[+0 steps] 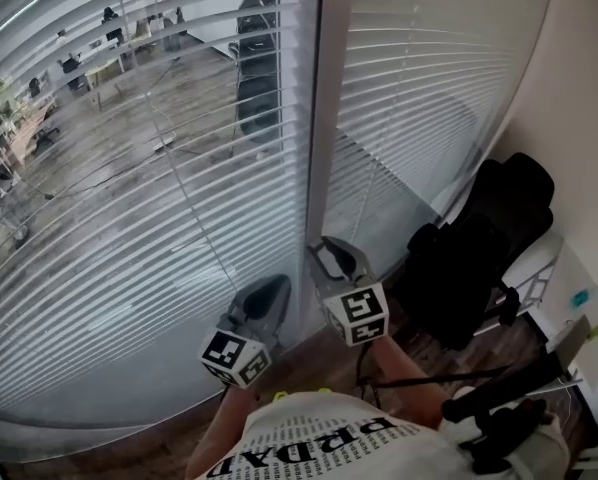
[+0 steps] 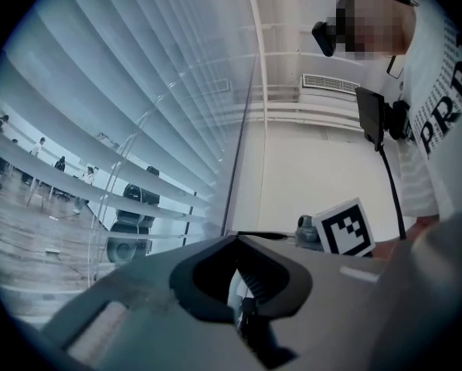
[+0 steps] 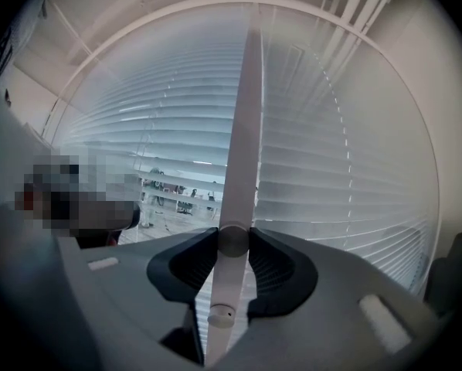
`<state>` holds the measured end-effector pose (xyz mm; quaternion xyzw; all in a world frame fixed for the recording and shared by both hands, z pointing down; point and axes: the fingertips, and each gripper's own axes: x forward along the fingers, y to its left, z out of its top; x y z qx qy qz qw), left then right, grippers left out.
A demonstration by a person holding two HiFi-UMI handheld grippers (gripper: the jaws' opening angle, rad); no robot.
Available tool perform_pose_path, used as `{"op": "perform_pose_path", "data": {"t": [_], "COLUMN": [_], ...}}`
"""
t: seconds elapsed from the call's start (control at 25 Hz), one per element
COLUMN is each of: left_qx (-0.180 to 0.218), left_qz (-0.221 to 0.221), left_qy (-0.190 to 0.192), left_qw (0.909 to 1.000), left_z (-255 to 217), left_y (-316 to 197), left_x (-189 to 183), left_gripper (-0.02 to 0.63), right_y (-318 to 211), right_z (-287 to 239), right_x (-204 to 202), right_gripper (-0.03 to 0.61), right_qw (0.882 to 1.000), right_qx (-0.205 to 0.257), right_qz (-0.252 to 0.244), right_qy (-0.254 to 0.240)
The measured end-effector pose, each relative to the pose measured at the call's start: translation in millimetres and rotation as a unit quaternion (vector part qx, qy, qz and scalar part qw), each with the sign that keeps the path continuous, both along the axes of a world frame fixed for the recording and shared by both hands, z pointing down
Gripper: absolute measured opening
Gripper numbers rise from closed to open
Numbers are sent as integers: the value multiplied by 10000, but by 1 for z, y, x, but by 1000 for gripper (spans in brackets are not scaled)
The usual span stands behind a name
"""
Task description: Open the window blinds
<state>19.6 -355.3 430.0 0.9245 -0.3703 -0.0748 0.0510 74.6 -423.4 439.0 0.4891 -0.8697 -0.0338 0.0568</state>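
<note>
Tilt wand (image 3: 243,122) is a white rod running vertically straight through the right gripper (image 3: 232,239). Both fingertips press on it from either side, so the gripper is clamped on the wand. A round knob on the rod sits just behind the tips, toward the gripper body.

Blinds: the left panel (image 1: 129,218) is ahead and to the left of the fingers. Its slats are tilted enough that an office floor with desks shows through. The right panel (image 1: 429,88), ahead and to the right, reads almost solid white. A white frame post (image 1: 324,118) rises between the panels, directly beyond the right gripper (image 1: 331,256).

Left gripper (image 2: 236,239) has its fingers together, tips meeting, and I see nothing between them. In the head view the left gripper (image 1: 267,293) sits just beside the right one, slightly lower, pointing at the bottom of the left panel.

A black chair (image 1: 489,228) stands well off to the right of both grippers, against the wall.
</note>
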Motion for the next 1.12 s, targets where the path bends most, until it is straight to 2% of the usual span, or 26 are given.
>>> {"op": "perform_pose_path", "data": {"t": [0.36,1.12], "left_qx": [1,-76], "left_qz": [119,249], "left_qy": [155,10], "left_qw": [9998,9997], "left_z": [-2,-7], "left_y": [-4,-5], "left_x": [9,5], "left_gripper": [-8,-8], "right_y": [-3,-7], "right_z": [1,-2], "right_x": [0,3], "right_gripper": [121,123], "right_qw": [9998,9997], "right_qx": [-178,-227], "right_qz": [-23,94], "right_qy": [13,-75]}}
